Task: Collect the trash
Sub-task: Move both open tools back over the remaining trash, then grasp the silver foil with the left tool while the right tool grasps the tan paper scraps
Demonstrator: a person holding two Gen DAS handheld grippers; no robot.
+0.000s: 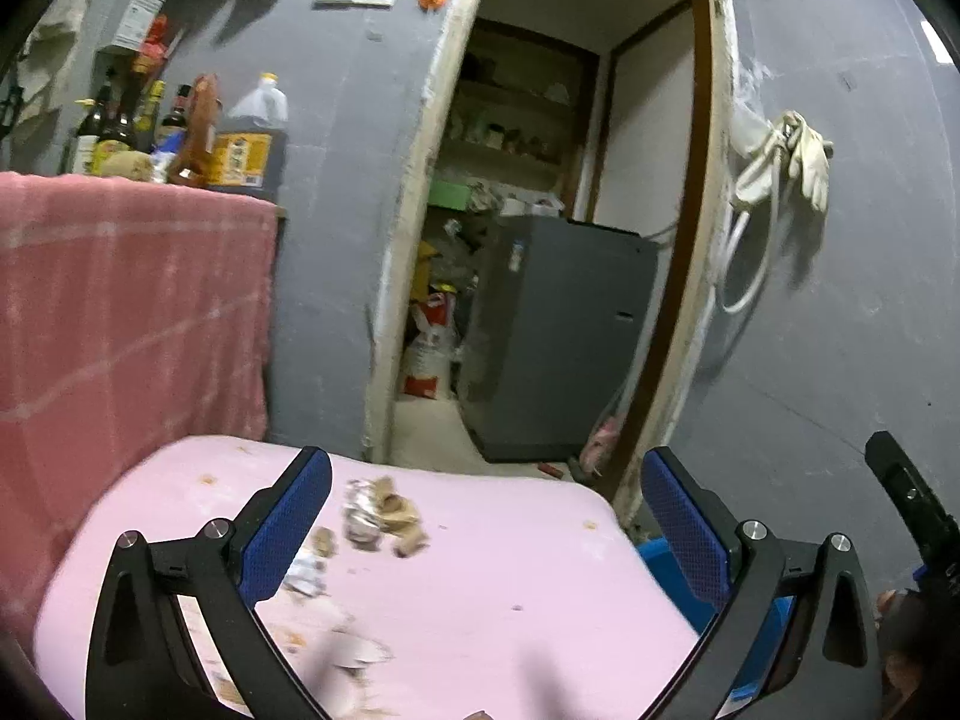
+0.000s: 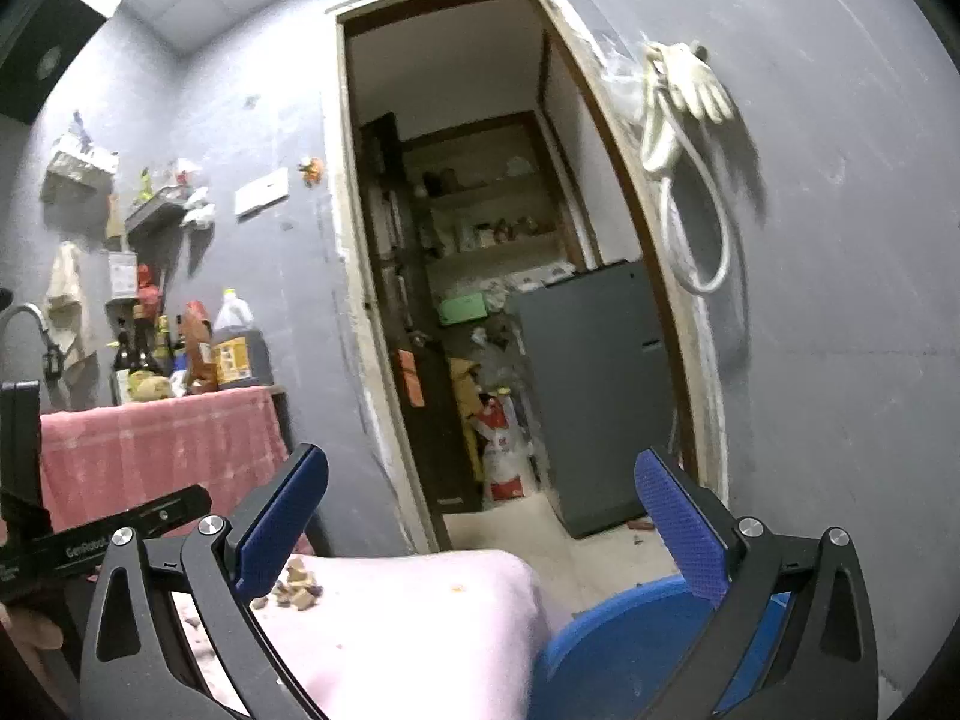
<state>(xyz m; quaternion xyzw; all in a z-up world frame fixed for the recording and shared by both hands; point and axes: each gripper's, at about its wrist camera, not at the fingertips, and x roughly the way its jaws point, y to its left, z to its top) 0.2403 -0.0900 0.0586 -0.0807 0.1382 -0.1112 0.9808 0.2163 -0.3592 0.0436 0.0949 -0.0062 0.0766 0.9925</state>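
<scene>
Holding both grippers over a pink table [image 1: 510,570], we see each one spread wide with nothing between its blue pads. Our left gripper [image 1: 486,516] hovers above the tabletop, and the trash [image 1: 384,516], a crumpled clump of foil and brown scraps, lies between its fingers, nearer the left pad [image 1: 288,528] and just ahead of the tips. A smaller foil scrap [image 1: 306,576] sits right against that pad, and more bits lie closer to us, blurred.

Our right gripper [image 2: 480,534] hangs past the table's right corner. From there the same trash pile shows just beside its left pad [image 2: 282,522], on the table edge. Below and between its fingers, toward the right pad [image 2: 684,534], is a blue bin [image 2: 618,642], close against the table's side. Part of the other tool, black with white lettering, crosses at far left of this view.

Farther off to the left of both tools, a pink towel [image 1: 132,300] drapes over a counter holding bottles [image 1: 180,132]. Straight ahead an open doorway [image 1: 576,180] gives onto a storeroom with a grey cabinet [image 1: 558,336] and a red-and-white sack [image 1: 429,342]. To the right, gloves [image 1: 798,156] and a white hose hang on the grey wall.
</scene>
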